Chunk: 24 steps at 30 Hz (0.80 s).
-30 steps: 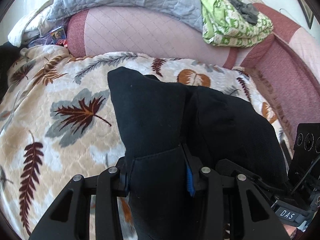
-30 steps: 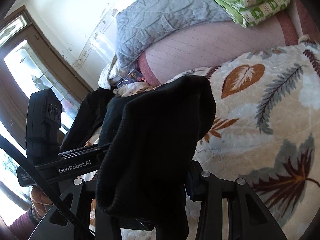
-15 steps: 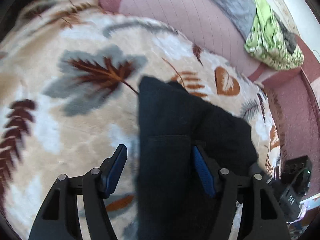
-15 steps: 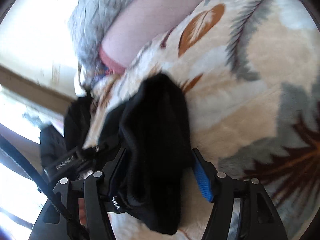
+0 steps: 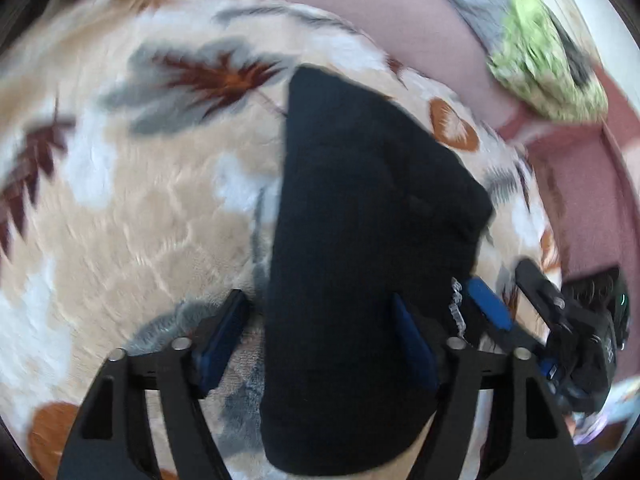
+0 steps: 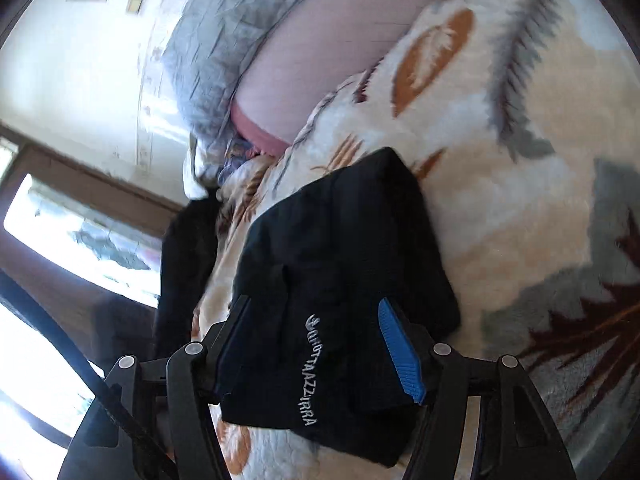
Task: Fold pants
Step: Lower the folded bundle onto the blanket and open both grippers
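The black pants (image 5: 360, 240) lie folded in a compact bundle on the leaf-patterned blanket (image 5: 140, 220). My left gripper (image 5: 316, 344) is open, its blue-padded fingers either side of the bundle's near end. In the right wrist view the same pants (image 6: 340, 280) show white lettering near their edge, and my right gripper (image 6: 316, 348) is open, fingers astride the fabric. The right gripper also shows in the left wrist view (image 5: 560, 320), at the bundle's right side.
The blanket covers a pink sofa with a pink backrest (image 5: 380, 24). A grey quilt (image 6: 240, 32) and a green patterned cloth (image 5: 552, 80) sit on the backrest. Another dark garment (image 6: 188, 264) lies at the blanket's far edge, near a window (image 6: 60, 240).
Both grippers were shut on the pants a second ago, holding them up. They have opened and the folded pants now lie on the blanket. The views tilted downward.
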Available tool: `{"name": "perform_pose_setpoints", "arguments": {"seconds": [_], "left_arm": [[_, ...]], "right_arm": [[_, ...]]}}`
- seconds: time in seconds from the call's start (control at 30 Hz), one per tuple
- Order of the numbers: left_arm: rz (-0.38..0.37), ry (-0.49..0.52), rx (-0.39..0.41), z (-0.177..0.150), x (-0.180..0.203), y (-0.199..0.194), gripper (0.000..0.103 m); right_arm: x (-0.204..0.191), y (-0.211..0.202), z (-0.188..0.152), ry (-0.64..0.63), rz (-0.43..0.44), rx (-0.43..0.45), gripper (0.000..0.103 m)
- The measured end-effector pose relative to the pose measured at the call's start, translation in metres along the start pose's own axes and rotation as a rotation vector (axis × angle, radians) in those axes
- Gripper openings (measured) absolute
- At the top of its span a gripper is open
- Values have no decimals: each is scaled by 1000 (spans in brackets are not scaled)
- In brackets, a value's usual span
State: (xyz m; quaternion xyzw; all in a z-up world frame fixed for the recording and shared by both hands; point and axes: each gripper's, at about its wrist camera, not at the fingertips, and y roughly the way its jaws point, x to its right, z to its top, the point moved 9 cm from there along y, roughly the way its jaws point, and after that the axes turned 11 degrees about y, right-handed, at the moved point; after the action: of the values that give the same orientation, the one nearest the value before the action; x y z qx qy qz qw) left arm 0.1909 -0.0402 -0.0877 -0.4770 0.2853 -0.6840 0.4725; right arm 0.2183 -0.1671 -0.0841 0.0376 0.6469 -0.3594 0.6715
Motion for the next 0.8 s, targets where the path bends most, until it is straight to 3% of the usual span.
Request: {"name": "perform_pose_setpoints", "arguments": {"seconds": [0.07, 0.2, 0.33, 0.53, 0.67, 0.8], "left_arm": [[1, -4, 0, 0, 1, -6, 75], [36, 24, 51, -3, 10, -38, 75], [96, 111, 151, -20, 25, -87, 75], [283, 215, 326, -60, 42, -158, 78], [447, 263, 513, -86, 51, -210, 89], [567, 214, 679, -110, 48, -256, 103]], "right_arm": [[1, -5, 4, 40, 5, 10, 71], [-6, -29, 7, 4, 6, 64, 74], [-10, -55, -1, 14, 20, 98, 74], [-37, -103, -33, -129, -40, 199, 78], [-42, -129, -72, -193, -59, 257, 81], [-32, -139, -112, -251, -136, 271, 81]]}}
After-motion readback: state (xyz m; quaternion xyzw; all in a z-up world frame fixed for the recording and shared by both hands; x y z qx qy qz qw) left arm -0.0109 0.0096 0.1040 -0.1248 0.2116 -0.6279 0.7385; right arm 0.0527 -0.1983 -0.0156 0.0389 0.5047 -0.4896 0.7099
